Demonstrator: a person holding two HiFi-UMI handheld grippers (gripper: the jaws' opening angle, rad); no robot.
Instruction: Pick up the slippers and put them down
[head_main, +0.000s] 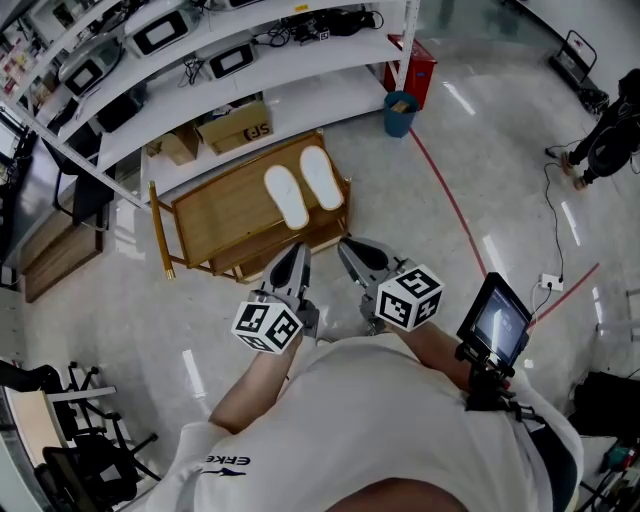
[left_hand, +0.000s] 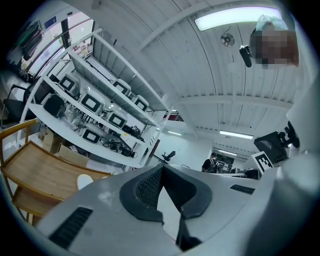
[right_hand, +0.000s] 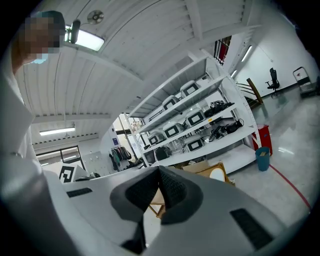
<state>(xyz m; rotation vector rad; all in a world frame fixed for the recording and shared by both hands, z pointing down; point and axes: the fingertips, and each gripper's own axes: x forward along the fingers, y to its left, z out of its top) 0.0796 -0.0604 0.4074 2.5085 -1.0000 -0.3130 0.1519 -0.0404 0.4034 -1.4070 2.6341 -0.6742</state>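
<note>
Head view, slippers: white pair of slippers (head_main: 286, 196) lying flat, side by side, on the top of the low wooden desk (head_main: 220, 210), towards its right end. Nothing is holding them!
Head view, why there: flat and parallel, one slipper for each gripper, I'd say. From here I can't tell whether the pick-up is to come or is already done.
Head view, pose: left gripper (head_main: 297, 250) and right gripper (head_main: 347, 248) are tucked in close to the person's chest. Elbows are bent and the tips point out over the floor towards the desk, well apart from the pair. It looks like a resting stance.
Left gripper view, jaws: pressed together at the tip with nothing between them, held about level. One slipper (left_hand: 84, 181) peeks out beyond on the desk top, with shelving behind.
Right gripper view, jaws: tips together too, and empty, nosed a touch downwards. A slipper (right_hand: 217, 173) shows past the jaws on the desk, near a blue bin (right_hand: 262, 158).
Next move, my guess: if a pick is coming, both must spread first and reach forward and down.
</note>
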